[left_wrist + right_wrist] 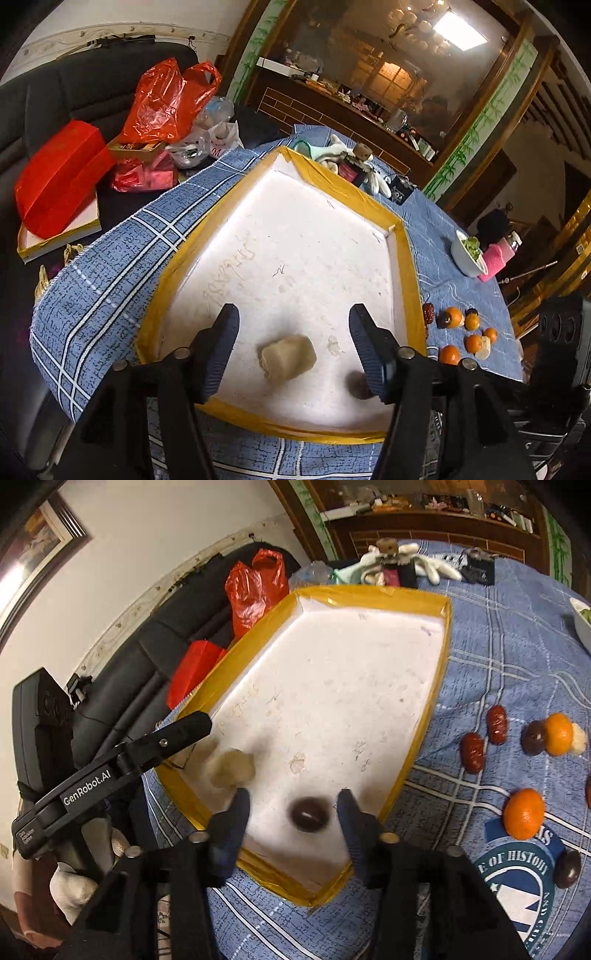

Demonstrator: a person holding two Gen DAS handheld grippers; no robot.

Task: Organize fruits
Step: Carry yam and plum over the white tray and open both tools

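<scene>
White foam lines the shallow tray [314, 229], its rim wrapped in yellow tape, and it sits on a blue plaid cloth [110, 266] spread over the table. Two pieces of fruit lie on the tray floor near its close end: a pale, lumpy peeled piece [288, 356] and a dark brown round fruit [308, 814], a little apart from each other.

The left gripper [293, 350] hangs over the pale piece with its jaws spread wide, one on each side of it and neither touching. The right gripper [291, 812] is over the dark fruit, its jaws also wide apart and clear of it; the fruit looks blurred, so I cannot tell whether it is resting on the foam or just above it. From the right wrist view the left gripper's black arm reaches in over the tray's left rim, close to the pale piece [231, 768].

Off the tray, on the cloth to its right, the remaining fruit is scattered: small oranges [524, 814], two red dates [496, 720] near the tray's edge, another dark brown fruit [533, 736] touching an orange, and one more [569, 867] nearer by. Farther back on the table stand a white bowl [463, 254] with something green in it and a pink block [493, 260] just beside it. Red plastic bags [166, 99] are piled on the dark sofa beyond the table.
</scene>
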